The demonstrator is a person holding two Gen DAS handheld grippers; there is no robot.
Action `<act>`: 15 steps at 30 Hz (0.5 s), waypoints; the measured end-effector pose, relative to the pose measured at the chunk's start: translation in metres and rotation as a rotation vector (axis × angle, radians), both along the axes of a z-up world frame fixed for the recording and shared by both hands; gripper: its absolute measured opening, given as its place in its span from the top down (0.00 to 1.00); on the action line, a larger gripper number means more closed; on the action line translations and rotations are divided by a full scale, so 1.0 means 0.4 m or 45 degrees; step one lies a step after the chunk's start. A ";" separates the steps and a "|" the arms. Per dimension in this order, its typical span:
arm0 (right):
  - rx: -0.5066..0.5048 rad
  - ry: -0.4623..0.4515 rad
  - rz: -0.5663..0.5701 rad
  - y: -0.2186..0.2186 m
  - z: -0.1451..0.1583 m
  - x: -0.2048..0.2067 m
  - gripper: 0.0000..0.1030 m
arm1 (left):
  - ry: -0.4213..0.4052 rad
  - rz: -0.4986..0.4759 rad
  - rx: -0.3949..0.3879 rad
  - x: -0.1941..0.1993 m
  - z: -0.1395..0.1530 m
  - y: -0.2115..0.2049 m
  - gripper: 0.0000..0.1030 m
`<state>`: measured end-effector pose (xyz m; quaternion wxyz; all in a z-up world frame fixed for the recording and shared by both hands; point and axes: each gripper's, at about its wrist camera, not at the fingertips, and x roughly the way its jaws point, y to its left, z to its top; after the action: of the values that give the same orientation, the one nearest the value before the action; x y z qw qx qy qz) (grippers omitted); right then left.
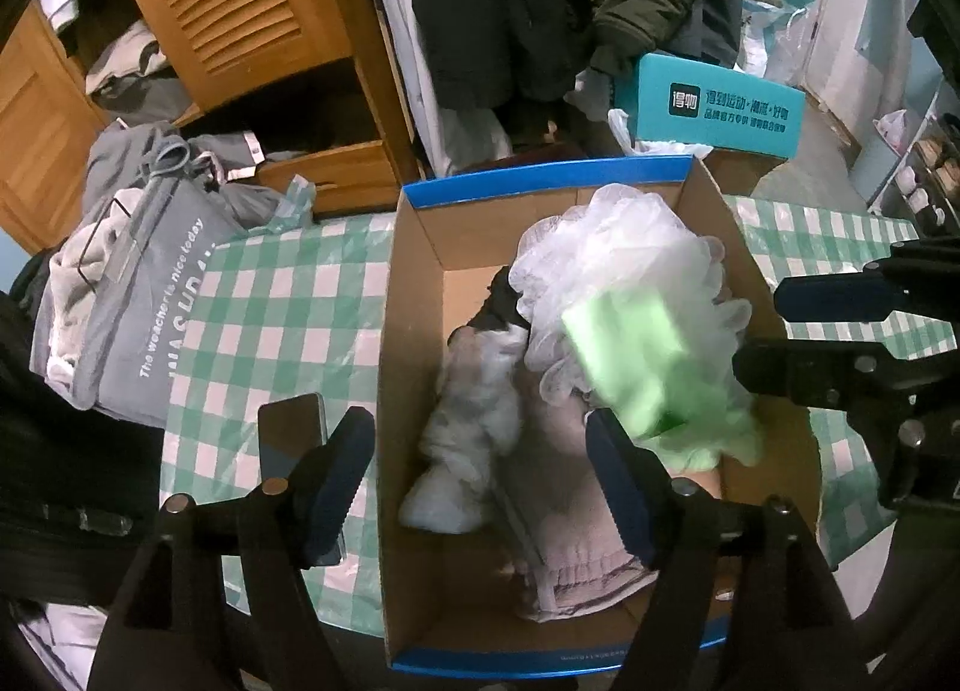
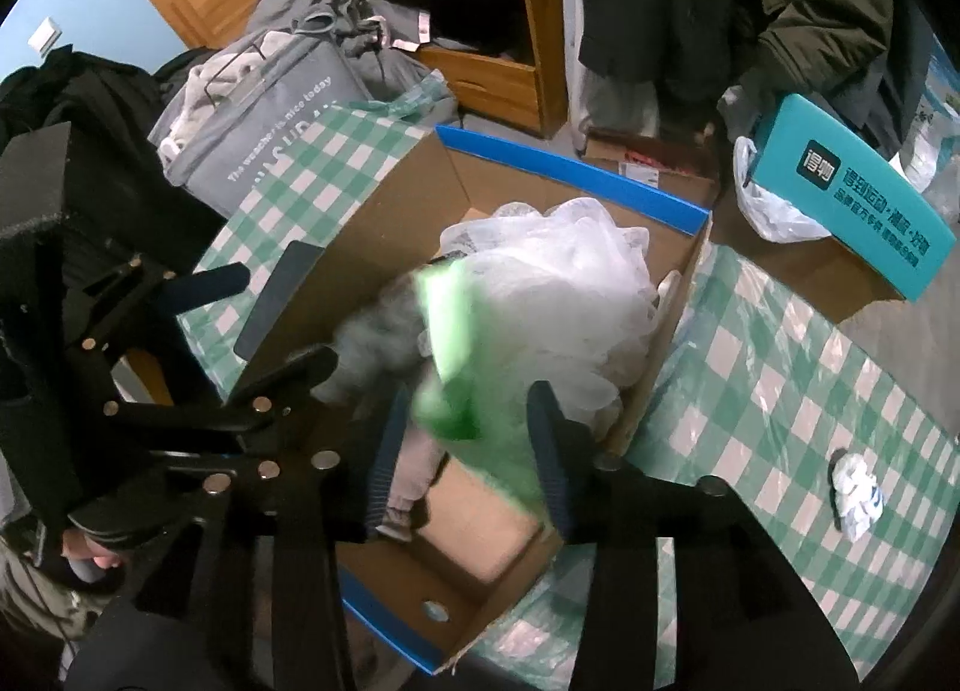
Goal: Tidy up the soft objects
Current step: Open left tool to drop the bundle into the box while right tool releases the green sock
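A cardboard box with blue rims (image 1: 414, 343) (image 2: 384, 247) stands on the green checked table. Inside lie a white mesh bath puff (image 1: 624, 259) (image 2: 564, 295), a grey-white fluffy item (image 1: 474, 415) (image 2: 372, 343) and a pink towel (image 1: 576, 511) (image 2: 414, 469). A blurred green soft object (image 1: 648, 367) (image 2: 468, 367) hangs over the box's right side, between my right gripper's (image 2: 468, 439) open fingers, not gripped. My left gripper (image 1: 480, 469) is open above the box's near-left part. The right gripper also shows in the left wrist view (image 1: 798, 331).
A grey tote bag full of clothes (image 1: 138, 307) (image 2: 264, 126) sits at the table's left end. A teal box (image 1: 714, 108) (image 2: 852, 193) stands behind the table. A small crumpled white item (image 2: 858, 499) lies on the cloth to the right. A wooden wardrobe and hanging coats fill the background.
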<state>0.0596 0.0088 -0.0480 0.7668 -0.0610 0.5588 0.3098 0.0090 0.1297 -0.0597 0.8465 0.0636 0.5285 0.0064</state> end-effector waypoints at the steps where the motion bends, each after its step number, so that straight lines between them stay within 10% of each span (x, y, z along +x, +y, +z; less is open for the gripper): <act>1: -0.005 -0.004 -0.002 -0.001 0.001 -0.001 0.57 | 0.000 0.000 -0.001 0.001 0.001 0.000 0.28; 15: -0.043 -0.027 -0.085 -0.070 0.002 0.012 0.52 | -0.010 -0.053 0.000 0.008 0.013 -0.047 0.27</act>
<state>0.0644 -0.0193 -0.0471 0.7815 -0.0584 0.5575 0.2739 0.0122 0.1110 -0.0546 0.8485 0.0744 0.5239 -0.0110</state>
